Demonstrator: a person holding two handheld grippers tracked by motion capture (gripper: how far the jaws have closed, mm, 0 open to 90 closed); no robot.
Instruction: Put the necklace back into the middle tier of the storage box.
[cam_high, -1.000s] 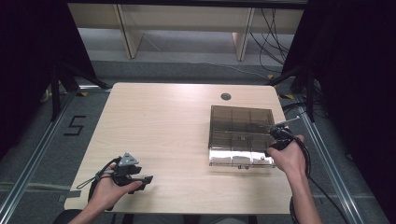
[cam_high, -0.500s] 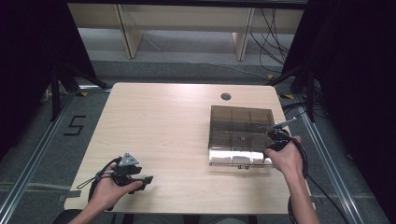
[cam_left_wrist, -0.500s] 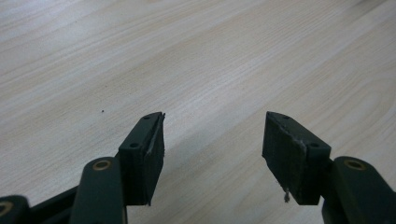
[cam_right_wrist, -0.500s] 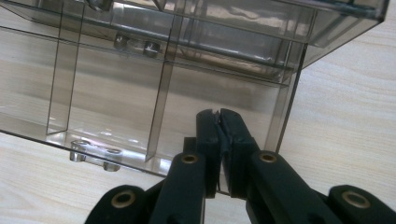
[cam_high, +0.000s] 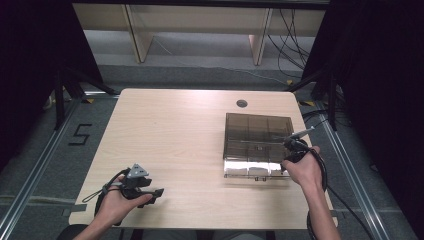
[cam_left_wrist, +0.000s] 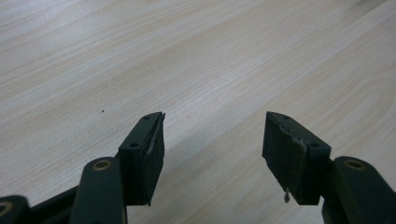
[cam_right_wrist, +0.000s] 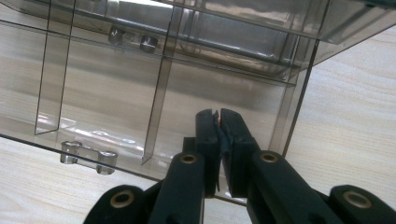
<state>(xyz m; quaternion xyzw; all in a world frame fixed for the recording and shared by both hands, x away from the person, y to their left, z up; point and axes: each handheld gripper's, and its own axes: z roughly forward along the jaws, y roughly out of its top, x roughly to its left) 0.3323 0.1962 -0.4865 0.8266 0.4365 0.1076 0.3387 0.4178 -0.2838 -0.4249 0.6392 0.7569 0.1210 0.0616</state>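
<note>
A pale wooden desk (cam_high: 175, 135) takes up the middle of the high view, with a small round hole (cam_high: 242, 103) near its far edge. A smoky clear plastic box (cam_high: 257, 145) with inner dividers sits on the desk right of centre in that view, its lid (cam_high: 260, 131) standing open.

The left tongs (cam_high: 156, 191) are at the lower left of the high view, held in the person's left hand (cam_high: 117, 202) near the desk's front edge, well apart from the box. In the left gripper view the left tongs (cam_left_wrist: 215, 140) are spread wide, with bare wood grain between the two black jaws.

The right tongs (cam_high: 287, 146) are at the right side of the box in the high view, held by the right hand (cam_high: 302, 170) (a cable trails from it down past the wrist). In the right gripper view the right tongs (cam_right_wrist: 219, 122) are pressed together at the box's near wall, with the jaw tips in front of one compartment; whether they pinch the thin plastic wall cannot be told. A small clear latch (cam_right_wrist: 88, 155) shows on the box's front edge at the lower left of that view.
</note>
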